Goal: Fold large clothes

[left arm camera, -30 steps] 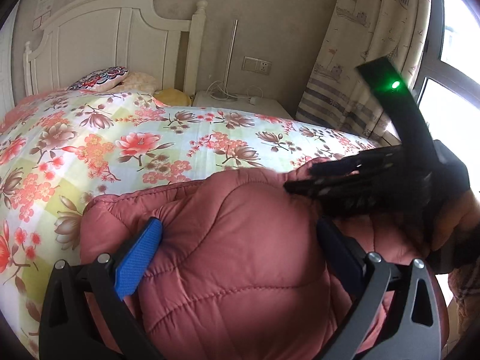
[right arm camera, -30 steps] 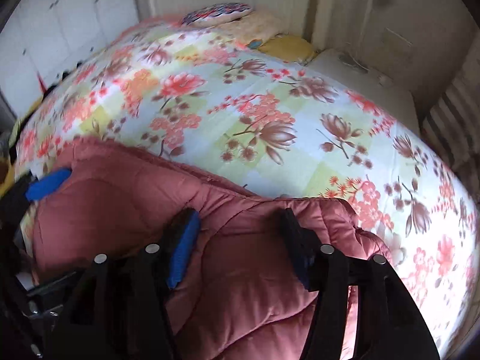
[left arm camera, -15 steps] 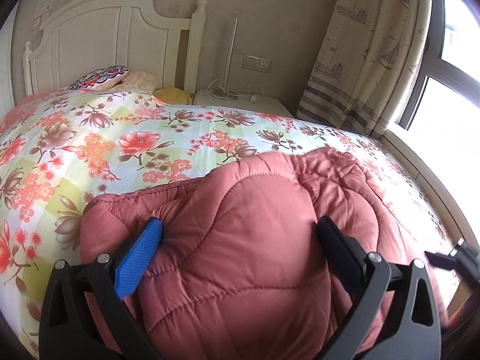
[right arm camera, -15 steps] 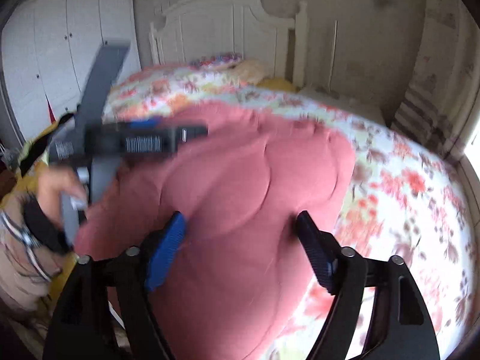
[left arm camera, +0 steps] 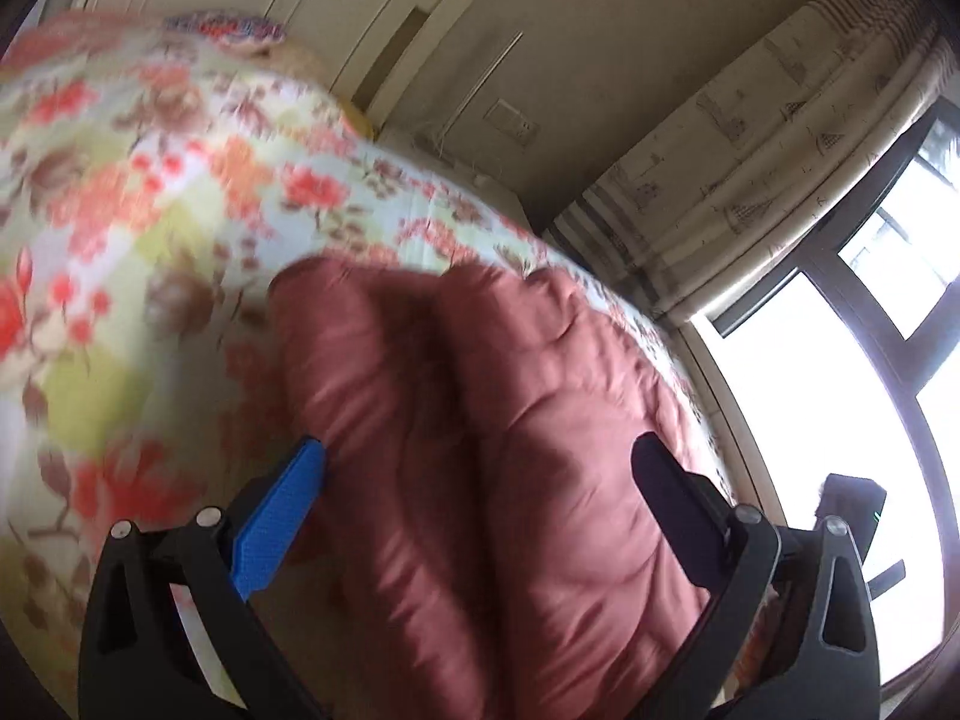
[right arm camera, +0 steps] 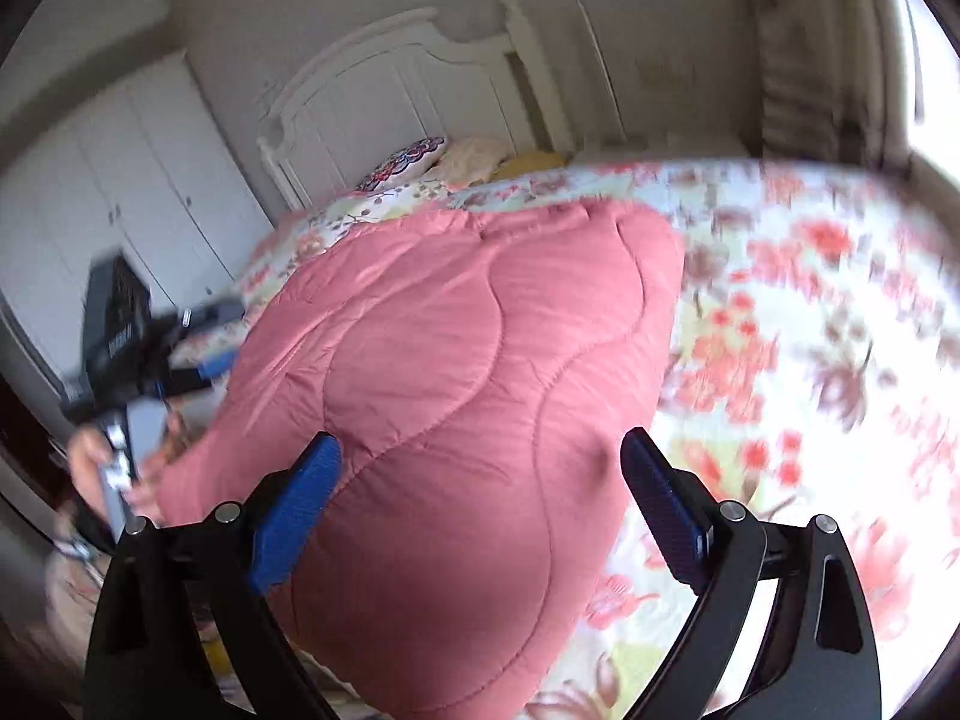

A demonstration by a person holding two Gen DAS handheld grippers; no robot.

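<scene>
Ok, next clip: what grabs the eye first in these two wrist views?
A puffy pink quilted coat fills the middle of both views, bunched on the floral bedspread. The right gripper straddles it, jaws opening, pads apparently clear of the fabric. Behind stand a white headboard and, in the left view, a bright window.

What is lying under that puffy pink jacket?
The pink quilted jacket lies on the bed's floral cover, which shows around it on the far and right sides. Whatever sits directly beneath the jacket is covered and cannot be seen.
</scene>
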